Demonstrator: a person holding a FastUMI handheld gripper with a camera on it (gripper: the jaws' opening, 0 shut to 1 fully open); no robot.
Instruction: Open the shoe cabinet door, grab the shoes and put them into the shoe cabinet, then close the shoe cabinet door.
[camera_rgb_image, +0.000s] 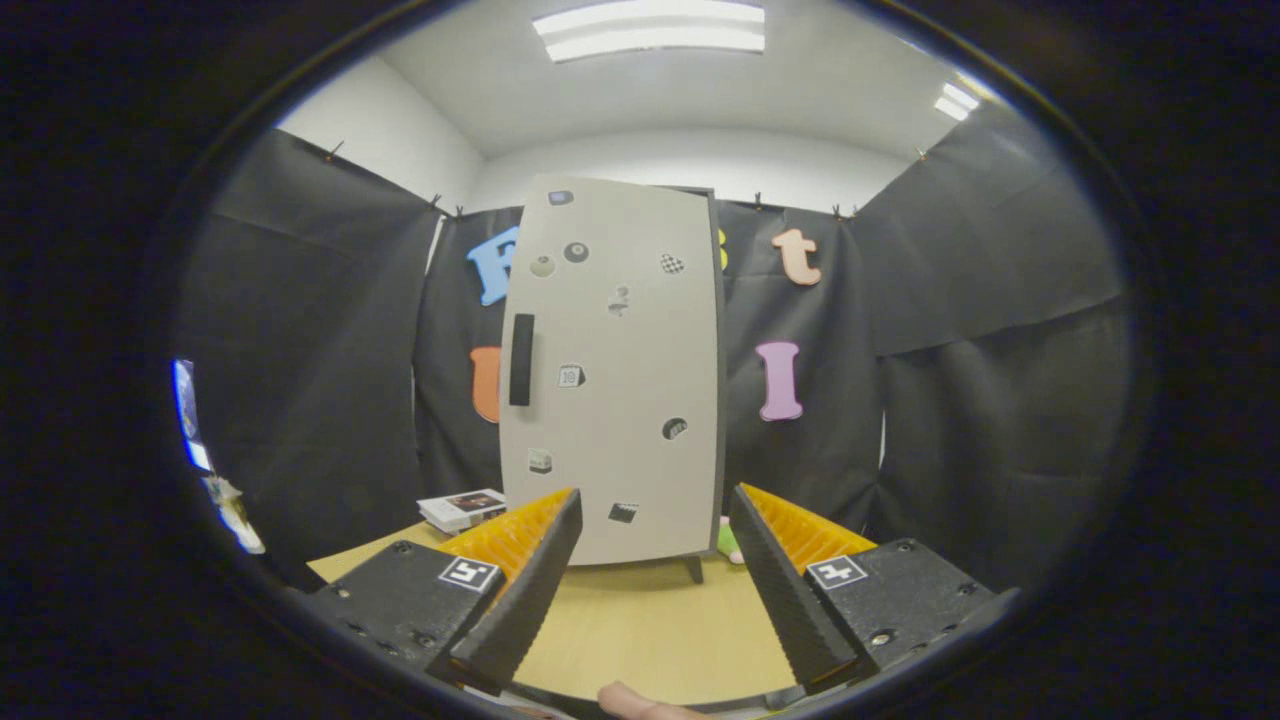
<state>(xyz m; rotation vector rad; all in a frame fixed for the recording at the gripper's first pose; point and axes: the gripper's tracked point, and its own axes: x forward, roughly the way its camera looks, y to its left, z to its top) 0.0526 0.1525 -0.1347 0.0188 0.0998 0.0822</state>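
Gripper (655, 545) spread wide, empty; upright door handle (521, 359) lies ahead, left of its axis, on closed cabinet door (640, 400).

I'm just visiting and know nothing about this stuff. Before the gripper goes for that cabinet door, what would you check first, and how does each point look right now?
1. Cabinet door shut and facing the gripper: ok.
2. Door handle in plain sight, a dark vertical bar near the door's edge: ok.
3. Fingers spread apart with nothing between them: ok.
4. Gripper lined up with the handle: not ok, the handle sits off to one side of the gap between the fingers.
5. Table between the fingers and the cabinet free of obstacles: ok; the booklets lie off to the side.
6. Shoes ready to grab: cannot tell; a small green and pink thing peeks from behind the cabinet.
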